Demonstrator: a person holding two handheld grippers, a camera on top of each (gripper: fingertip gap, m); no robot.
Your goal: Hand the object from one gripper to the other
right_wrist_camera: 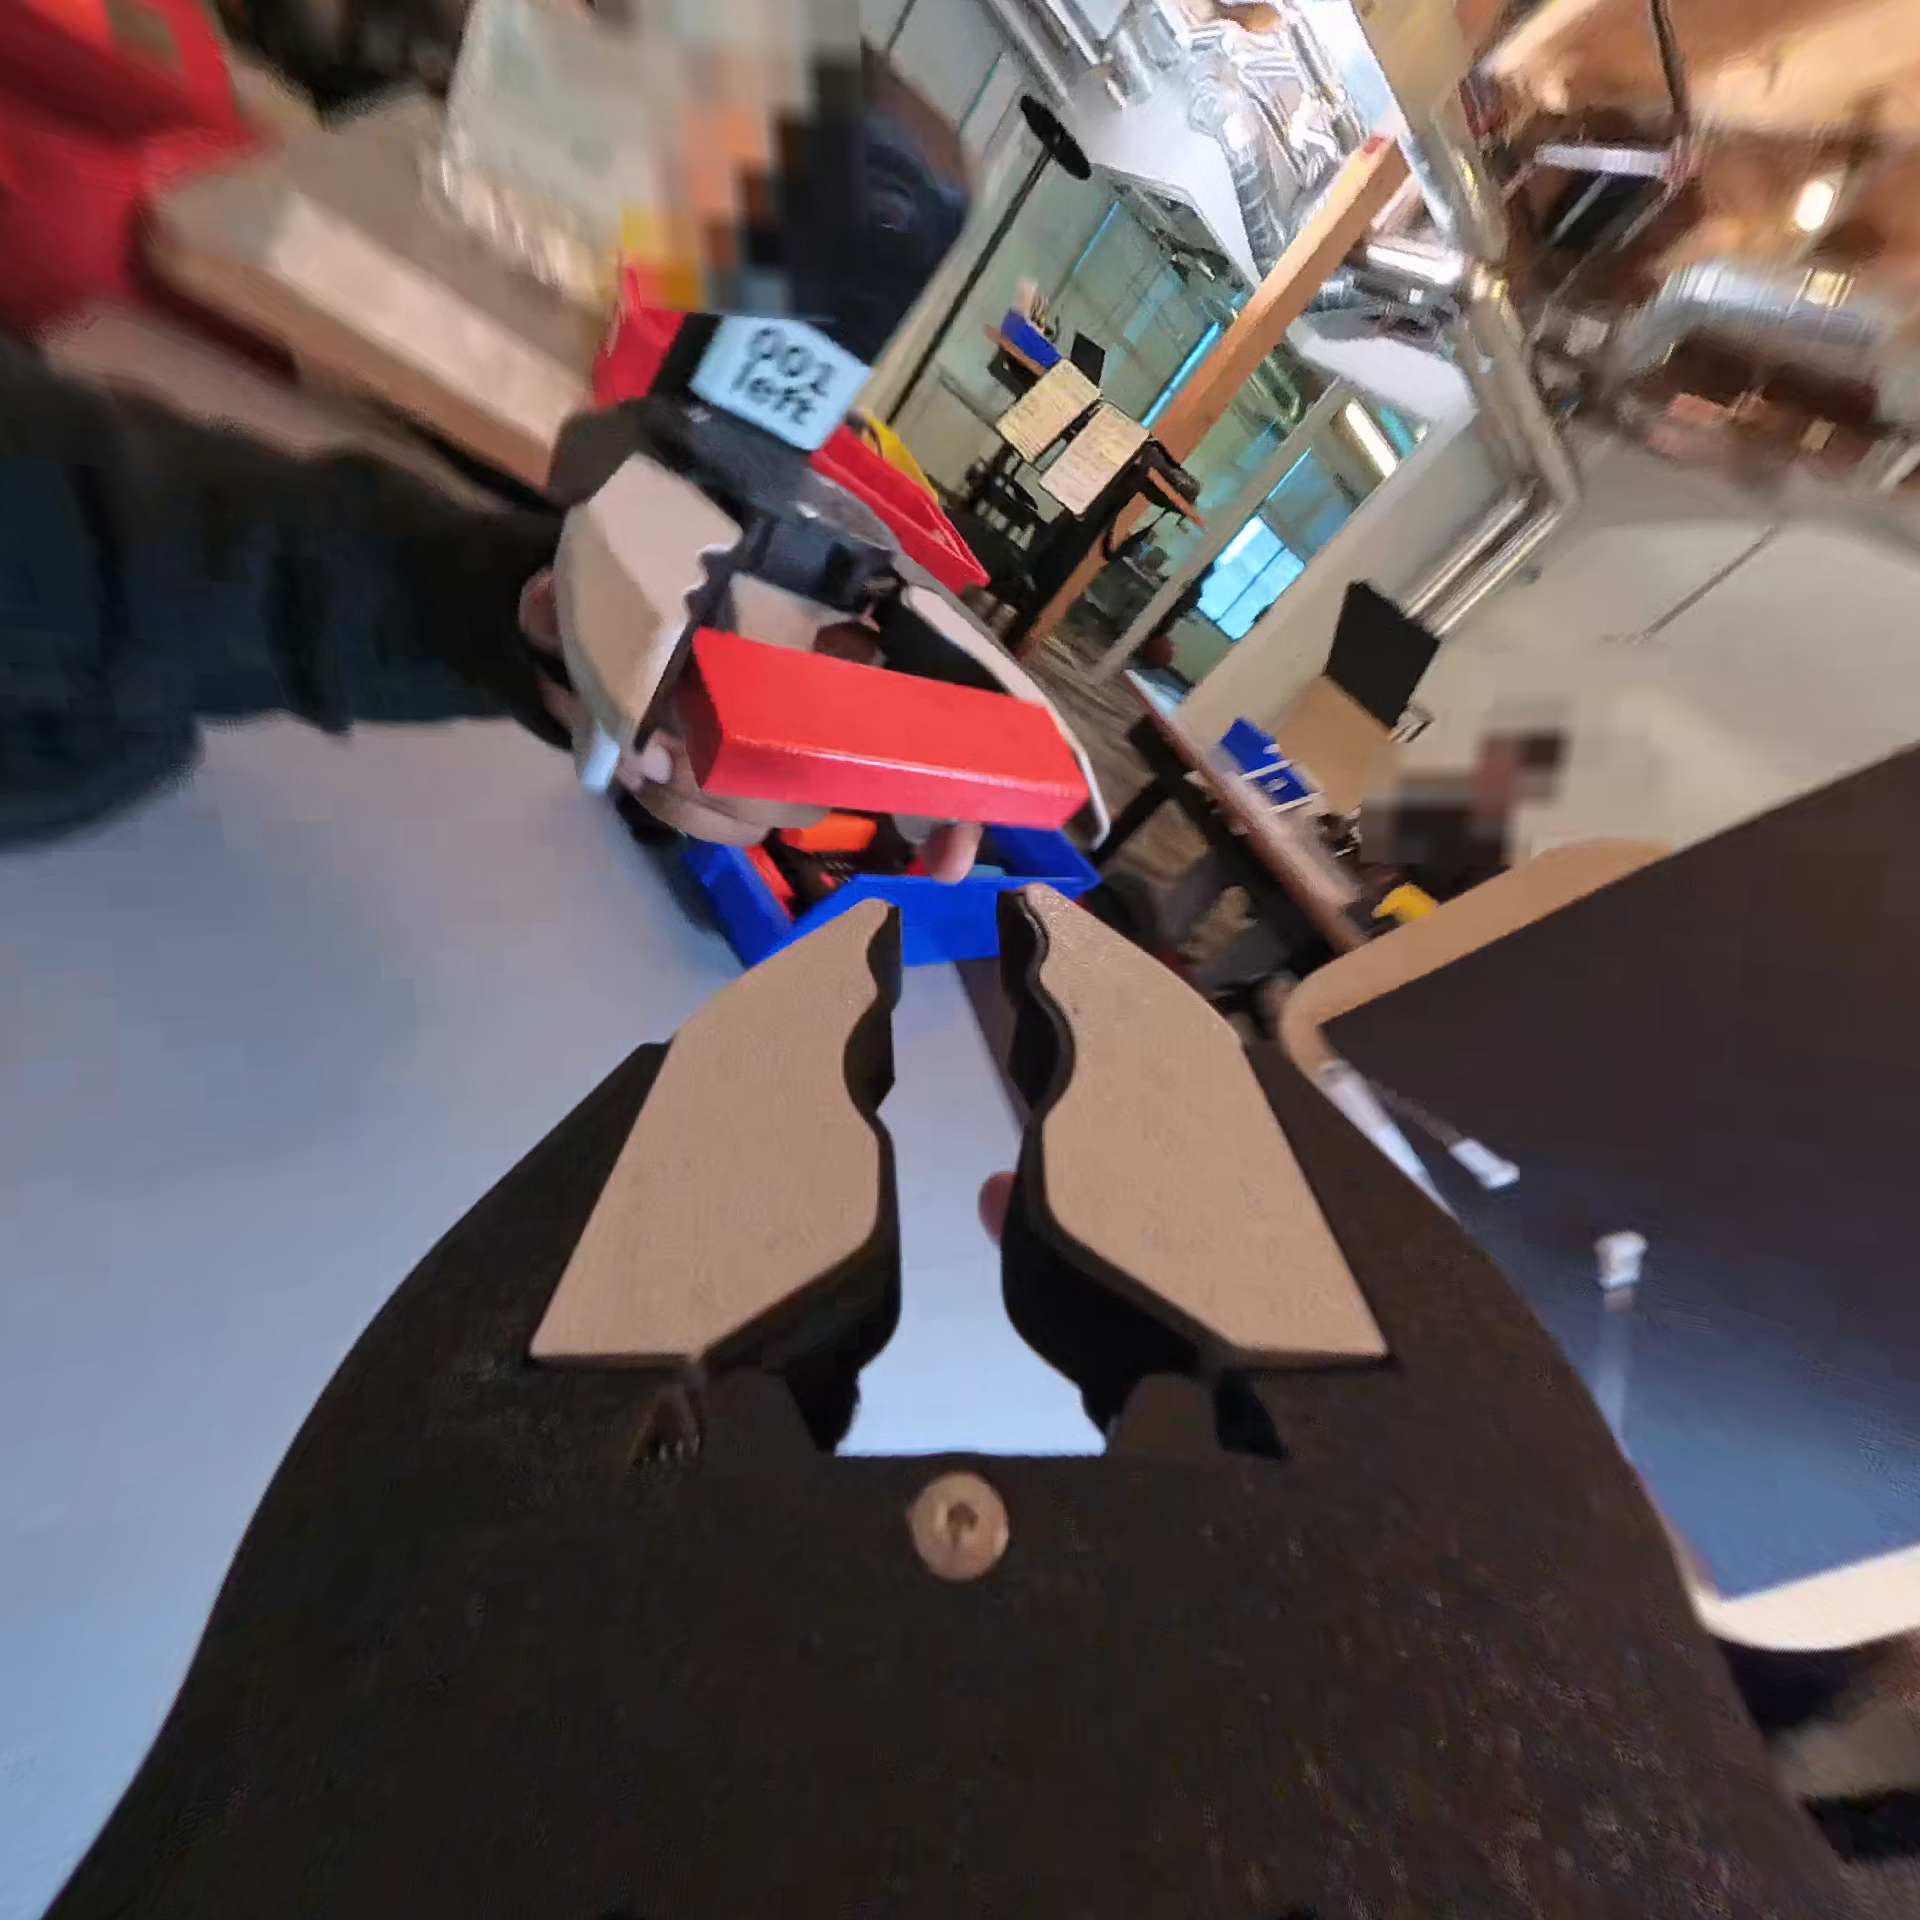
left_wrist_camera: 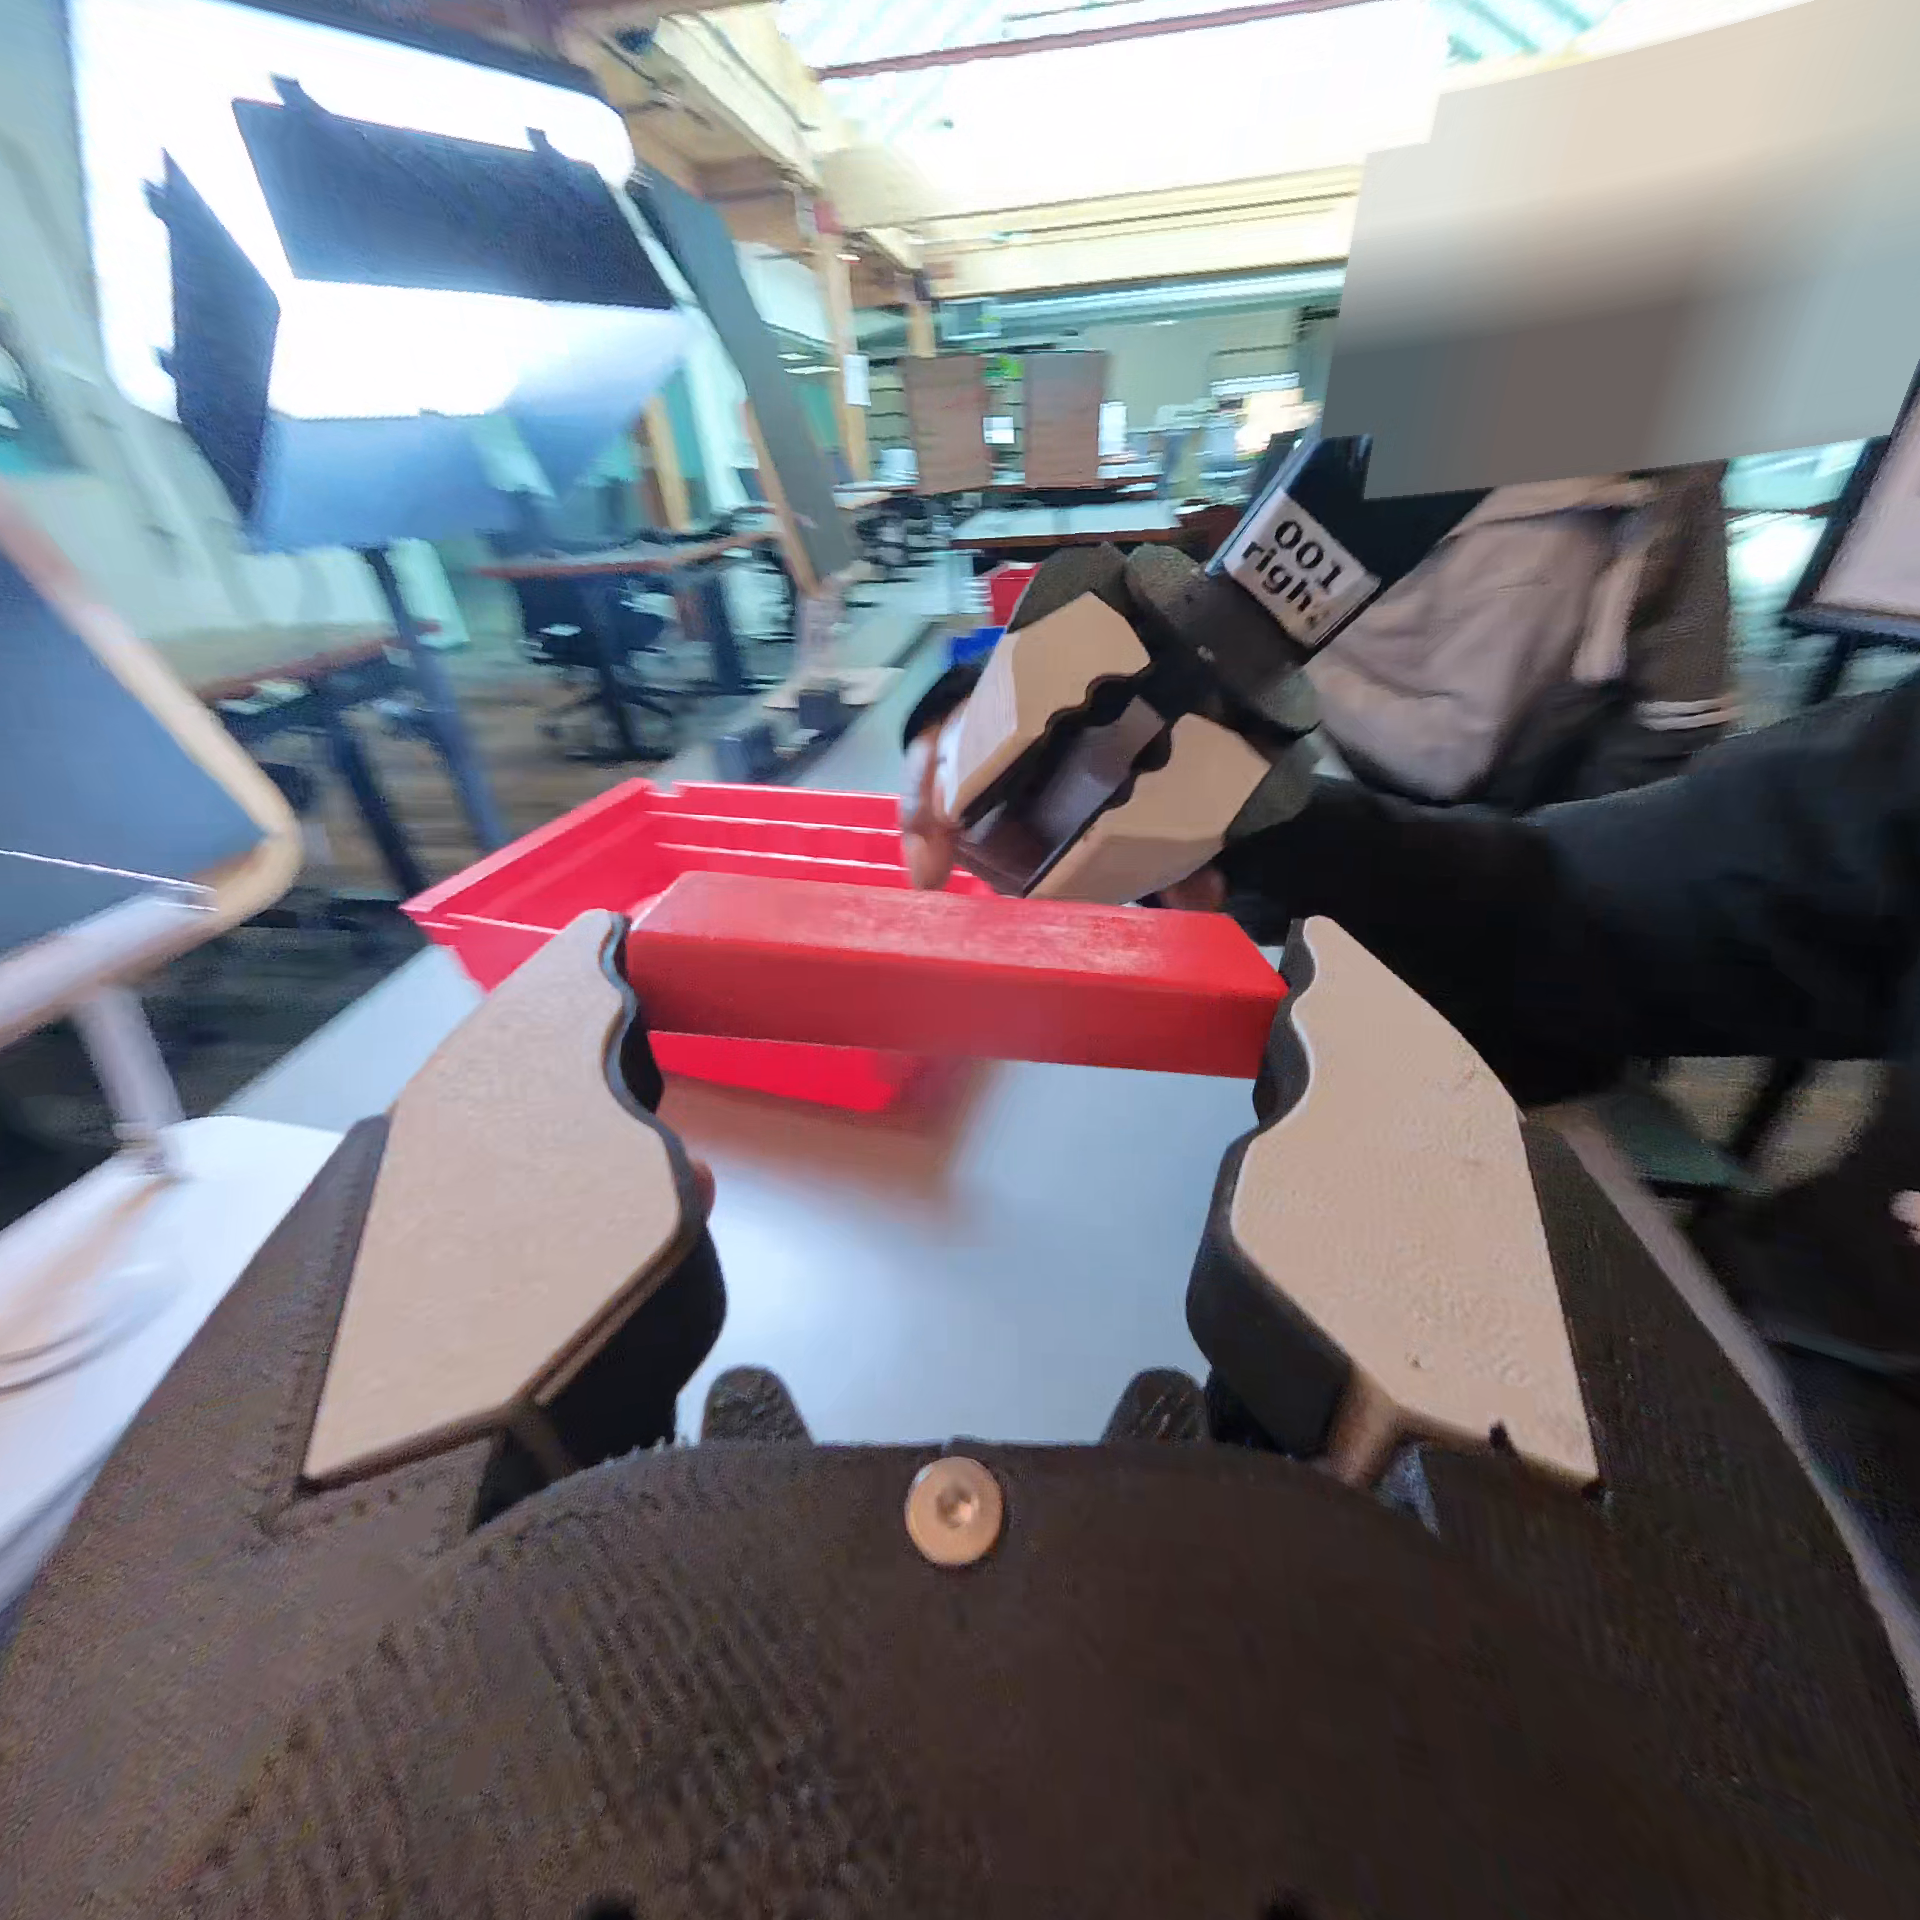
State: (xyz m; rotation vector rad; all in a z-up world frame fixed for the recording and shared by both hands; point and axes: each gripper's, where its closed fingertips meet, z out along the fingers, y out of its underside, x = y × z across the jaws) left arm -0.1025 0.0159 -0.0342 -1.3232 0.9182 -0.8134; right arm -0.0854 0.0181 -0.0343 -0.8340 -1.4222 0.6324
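A long red block (left_wrist_camera: 935,977) is held endwise between the fingertips of my left gripper (left_wrist_camera: 956,966), above the table. My left gripper is shut on it. My right gripper (left_wrist_camera: 997,842) hangs just behind and above the block's right part, pointing down at it, a short way off. In the right wrist view the block (right_wrist_camera: 883,738) sits in the left gripper (right_wrist_camera: 873,758) just ahead of my right gripper (right_wrist_camera: 945,914), whose jaws stand a narrow gap apart and hold nothing.
A red bin (left_wrist_camera: 582,894) sits on the grey table (left_wrist_camera: 935,1247) behind the block. A blue bin (right_wrist_camera: 748,894) with orange and red parts lies under the held block. A dark panel with a pale rim (right_wrist_camera: 1662,1143) stands to the right. My two grippers' fingertips are within a few centimetres of each other.
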